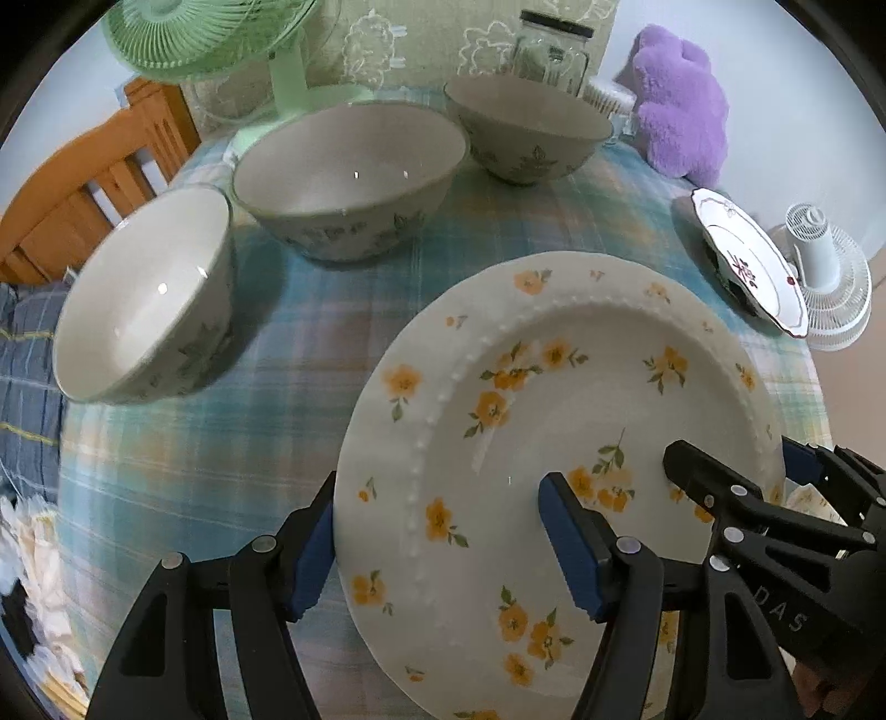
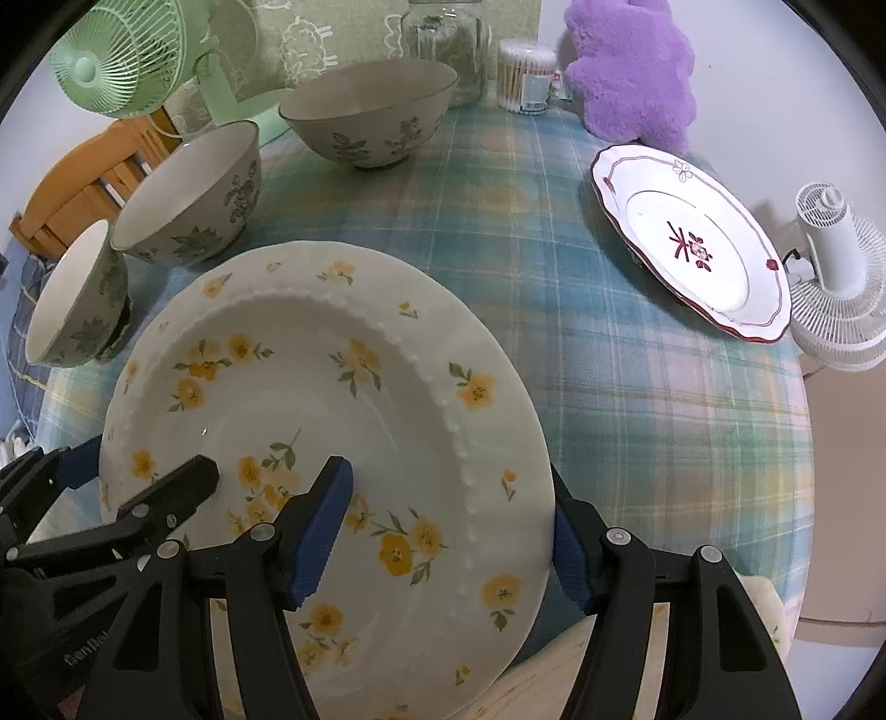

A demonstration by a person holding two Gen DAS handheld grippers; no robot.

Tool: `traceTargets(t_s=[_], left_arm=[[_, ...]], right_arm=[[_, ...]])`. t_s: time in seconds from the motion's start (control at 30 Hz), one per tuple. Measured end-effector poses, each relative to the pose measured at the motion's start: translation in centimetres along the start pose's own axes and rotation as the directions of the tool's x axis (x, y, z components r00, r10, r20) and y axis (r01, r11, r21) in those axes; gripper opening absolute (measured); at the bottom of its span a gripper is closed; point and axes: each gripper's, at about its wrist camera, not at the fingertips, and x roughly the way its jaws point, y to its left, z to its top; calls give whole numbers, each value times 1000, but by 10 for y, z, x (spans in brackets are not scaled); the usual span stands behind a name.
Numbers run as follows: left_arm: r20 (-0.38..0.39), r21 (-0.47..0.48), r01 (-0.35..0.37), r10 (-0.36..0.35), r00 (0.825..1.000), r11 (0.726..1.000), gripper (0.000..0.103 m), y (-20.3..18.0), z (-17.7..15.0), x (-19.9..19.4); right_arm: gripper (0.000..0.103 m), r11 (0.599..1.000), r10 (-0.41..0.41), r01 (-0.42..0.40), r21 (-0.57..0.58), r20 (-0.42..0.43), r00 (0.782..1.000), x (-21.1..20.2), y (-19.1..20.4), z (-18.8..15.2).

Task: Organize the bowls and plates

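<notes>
A white plate with yellow flowers (image 1: 554, 387) (image 2: 310, 387) is tilted over the plaid tablecloth (image 2: 637, 387), held from both sides. My left gripper (image 1: 440, 487) (image 2: 144, 465) clamps its left rim, one blue pad under the edge and one on the inside. My right gripper (image 2: 448, 471) (image 1: 736, 459) clamps the opposite rim the same way. Three leaf-patterned bowls stand apart on the left and far side: a near one (image 1: 149, 299) (image 2: 72, 293), a middle one (image 1: 349, 177) (image 2: 188, 194) and a far one (image 1: 526, 127) (image 2: 371, 111). A red-trimmed plate (image 1: 747, 266) (image 2: 692, 238) lies at the right.
Along the far edge stand a green fan (image 2: 116, 55), a glass jar (image 2: 448, 50), a tub of cotton swabs (image 2: 526, 72) and a purple plush (image 2: 631, 72). A white fan (image 2: 836, 277) stands off the right edge. A wooden chair (image 1: 83, 183) is at the left.
</notes>
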Motion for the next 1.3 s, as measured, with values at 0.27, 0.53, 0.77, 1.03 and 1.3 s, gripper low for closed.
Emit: traceTargets(t_s=[0.27,0.53,0.77,1.03,1.3], left_arm=[[32,45,30,-31,999,999,69,-3,4,-22],[38,115,69,-74,997,991,69,-25,-2,-41],[40,157,83,-90,995,984,69,-61,-14,-55],[22,146,76,-80,997,986,69,-101,-35,-61],[-3,105,75,-75,997,992,69,-145,-60,-57]], right_arm=[[68,999,-21,20,37,35,999,-24,5,-2],[68,996,-69,65,65,66,995,-57,-5,-17],[68,991,-91,83,107,68,994,-78,-32,-37],[68,990,-78,71,123,53,996,-93,-74,-62],[68,993,-75,72,91,32,997,-99,-118,-88]])
